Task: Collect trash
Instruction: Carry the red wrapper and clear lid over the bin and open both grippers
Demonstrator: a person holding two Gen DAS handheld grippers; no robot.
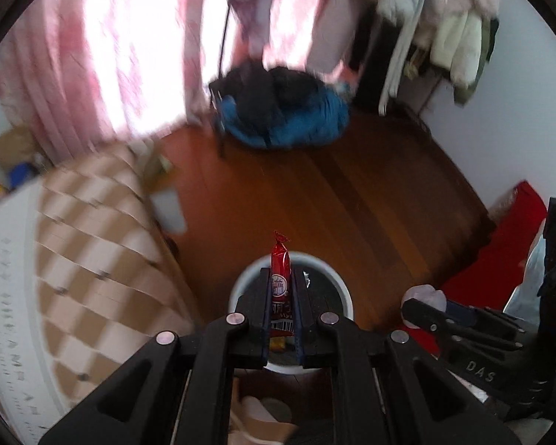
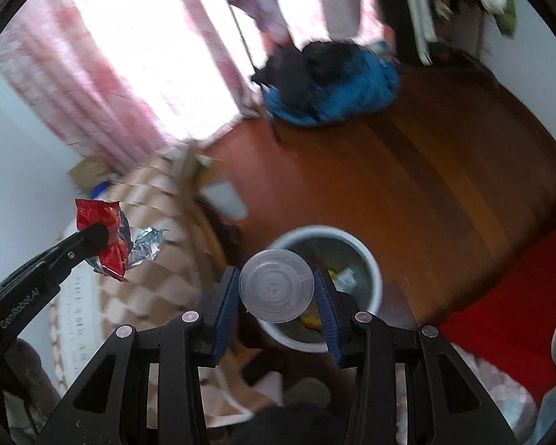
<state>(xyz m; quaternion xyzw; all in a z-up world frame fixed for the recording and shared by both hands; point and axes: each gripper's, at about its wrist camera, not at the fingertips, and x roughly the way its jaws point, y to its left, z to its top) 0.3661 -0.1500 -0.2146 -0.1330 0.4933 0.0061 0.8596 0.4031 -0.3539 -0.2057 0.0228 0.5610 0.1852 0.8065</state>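
Gripping: left tool [image 1: 281,289] red wrapper [image 1: 280,278], right tool [image 2: 276,289] clear cup [image 2: 276,289].

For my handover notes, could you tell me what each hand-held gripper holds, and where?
Left hand-held gripper: crumpled red foil wrapper, mid-body. Right hand-held gripper: clear round plastic lid, opposite edges.

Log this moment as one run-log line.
left gripper: shut on red wrapper | right gripper: shut on clear plastic cup | white bin: below both, holds trash

Before you: a polished wooden floor [image 1: 352,200], pink curtains [image 1: 74,85] glowing with daylight, a chair piled with blue and black clothing [image 1: 289,111], pale coats on a rack [image 1: 448,29], a checkered bed cover [image 1: 92,230], white walls [image 1: 500,129].
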